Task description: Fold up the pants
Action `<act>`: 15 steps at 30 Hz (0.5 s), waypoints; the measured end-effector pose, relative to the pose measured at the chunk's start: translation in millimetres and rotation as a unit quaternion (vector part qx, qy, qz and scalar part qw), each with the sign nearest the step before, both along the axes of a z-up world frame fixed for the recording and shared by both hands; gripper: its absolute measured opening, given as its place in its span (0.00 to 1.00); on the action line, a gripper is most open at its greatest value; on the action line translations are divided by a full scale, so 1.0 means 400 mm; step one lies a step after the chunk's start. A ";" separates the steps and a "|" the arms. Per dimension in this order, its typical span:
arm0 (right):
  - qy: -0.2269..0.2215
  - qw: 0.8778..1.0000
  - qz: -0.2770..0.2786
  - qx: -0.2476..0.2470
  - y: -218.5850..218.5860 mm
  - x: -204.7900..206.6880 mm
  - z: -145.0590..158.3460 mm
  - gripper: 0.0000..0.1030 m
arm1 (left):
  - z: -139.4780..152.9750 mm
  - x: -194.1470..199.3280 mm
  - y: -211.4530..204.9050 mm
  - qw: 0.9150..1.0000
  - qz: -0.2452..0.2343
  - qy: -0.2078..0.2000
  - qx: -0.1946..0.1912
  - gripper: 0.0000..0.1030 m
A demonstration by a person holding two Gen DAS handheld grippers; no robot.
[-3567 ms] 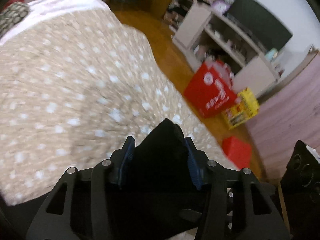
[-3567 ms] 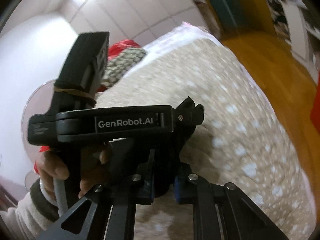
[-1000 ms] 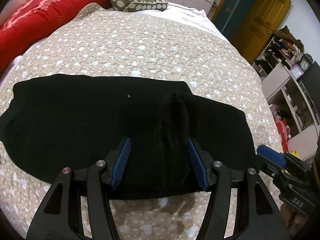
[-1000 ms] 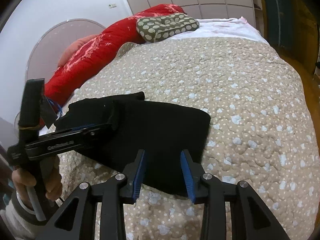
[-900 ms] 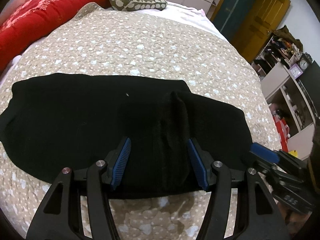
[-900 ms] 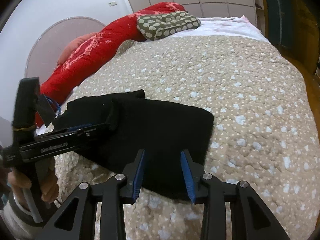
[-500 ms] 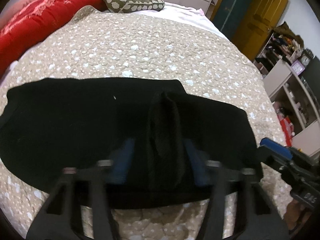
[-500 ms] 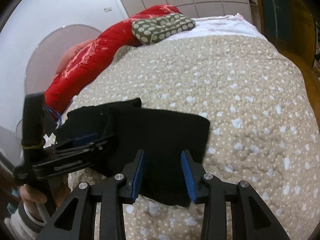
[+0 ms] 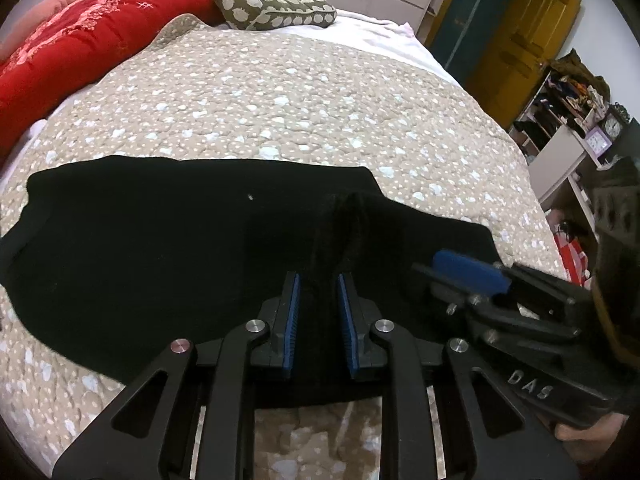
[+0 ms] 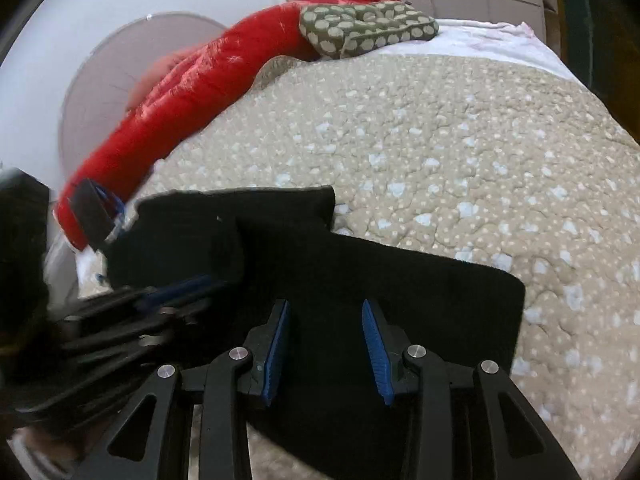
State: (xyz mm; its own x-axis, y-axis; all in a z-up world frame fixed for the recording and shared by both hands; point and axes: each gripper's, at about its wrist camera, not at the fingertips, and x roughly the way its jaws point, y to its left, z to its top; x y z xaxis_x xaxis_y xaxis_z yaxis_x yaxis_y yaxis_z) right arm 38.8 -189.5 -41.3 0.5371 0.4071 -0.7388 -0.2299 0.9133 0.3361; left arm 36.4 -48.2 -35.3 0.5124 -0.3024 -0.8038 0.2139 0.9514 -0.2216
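Black pants (image 9: 168, 248) lie spread across the spotted quilt (image 9: 304, 100) of the bed, partly folded, as you work the near hem. Your left claw (image 9: 318, 312) is closing on a raised ridge of cloth that stands between its blue pads, which look to be just meeting it. Your right claw (image 10: 325, 344), seen beside the left one at its right, stands apart over the pants' end, cloth beneath it but nothing pinched. The step in hand appears to be taking hold for the next fold. Next, you likely need a firm grip with both claws before lifting the cloth away from you, toward the red bolster (image 9: 80, 36) ahead.
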 end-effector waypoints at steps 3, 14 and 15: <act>-0.007 1.000 0.002 0.021 -0.012 -0.001 0.030 0.35 | 0.015 -0.016 0.016 1.000 0.007 -0.005 0.014 0.35; 0.003 0.999 0.033 0.037 0.076 0.057 0.034 0.35 | 0.029 -0.053 0.152 0.997 0.071 0.001 0.005 0.55; 0.004 0.999 0.034 0.031 0.090 0.063 0.026 0.35 | 0.030 -0.054 0.163 0.997 0.076 0.001 0.005 0.55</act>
